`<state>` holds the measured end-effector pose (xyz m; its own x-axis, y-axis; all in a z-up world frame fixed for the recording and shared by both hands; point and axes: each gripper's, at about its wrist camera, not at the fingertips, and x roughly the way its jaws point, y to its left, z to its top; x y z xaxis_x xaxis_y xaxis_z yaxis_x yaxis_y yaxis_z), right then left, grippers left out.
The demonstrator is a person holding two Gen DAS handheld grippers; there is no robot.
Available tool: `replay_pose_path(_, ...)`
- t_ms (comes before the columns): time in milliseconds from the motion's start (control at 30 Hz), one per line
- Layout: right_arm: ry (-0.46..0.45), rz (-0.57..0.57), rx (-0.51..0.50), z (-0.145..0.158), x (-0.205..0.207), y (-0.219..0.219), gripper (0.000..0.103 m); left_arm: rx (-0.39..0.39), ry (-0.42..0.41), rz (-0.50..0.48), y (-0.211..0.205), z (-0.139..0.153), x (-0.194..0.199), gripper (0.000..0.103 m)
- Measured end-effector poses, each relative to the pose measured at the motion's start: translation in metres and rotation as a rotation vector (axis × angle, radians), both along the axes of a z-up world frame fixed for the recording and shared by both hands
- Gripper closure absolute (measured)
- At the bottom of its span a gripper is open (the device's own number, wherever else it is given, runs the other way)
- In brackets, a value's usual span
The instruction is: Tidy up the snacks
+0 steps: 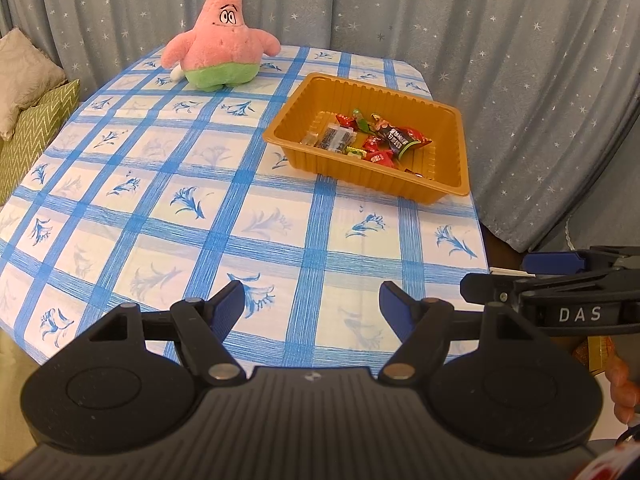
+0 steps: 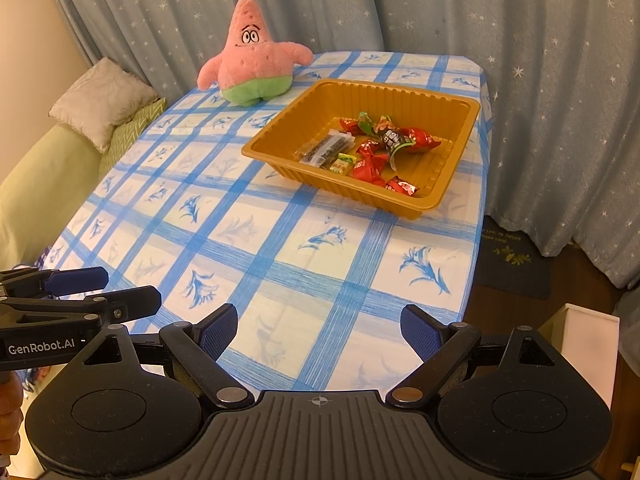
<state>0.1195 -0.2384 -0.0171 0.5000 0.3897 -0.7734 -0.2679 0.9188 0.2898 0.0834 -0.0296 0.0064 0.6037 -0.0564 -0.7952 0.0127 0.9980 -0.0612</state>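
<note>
Blue-and-white checked cloth [image 1: 240, 216] covers the table, printed with small blue flower sprigs. Amber plastic tray [image 1: 432, 100], ribbed walls, sits toward the far right part of the table, about 1 o'clock from the left gripper [image 1: 311, 302] and about 12 o'clock from the right gripper [image 2: 318, 326]. All snacks [image 2: 368, 148] in view lie inside the tray, clustered near its middle: several red wrapped candies, a dark packet with green edge, two clear packs with dark contents [image 2: 326, 146] on the tray's left side, one small yellow-green piece. One red candy [image 2: 401, 187] lies apart from the cluster, near the tray's front wall. Pink star-shaped plush toy [image 1: 224, 40] with green shorts stands upright at the far left, at 11 o'clock, well apart from the tray, in front of a grey-blue star-print curtain [image 1: 500, 40]. Cushions [image 2: 104, 108] on a seat beyond the table's left edge, 10 o'clock in the right wrist view. Both grippers hang over the near edge of the table, side by side, well apart from the tray. Left gripper: jaws released, spread wide, blue pads facing bare cloth, nothing between them. Right gripper: jaws likewise released and wide, nothing held. Each gripper shows at the other's view edge. Fingers of a hand [image 1: 624, 388] visible at 4 o'clock in the left wrist view.
</note>
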Motion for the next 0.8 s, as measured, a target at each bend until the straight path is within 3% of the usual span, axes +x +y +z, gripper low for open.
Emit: replay_pose_path(800,0.000,0.000,0.000,-0.0007,0.0020,-0.0002,0.015,-0.001,0.000,0.001,-0.0006,-0.0002,0.0019,0.031)
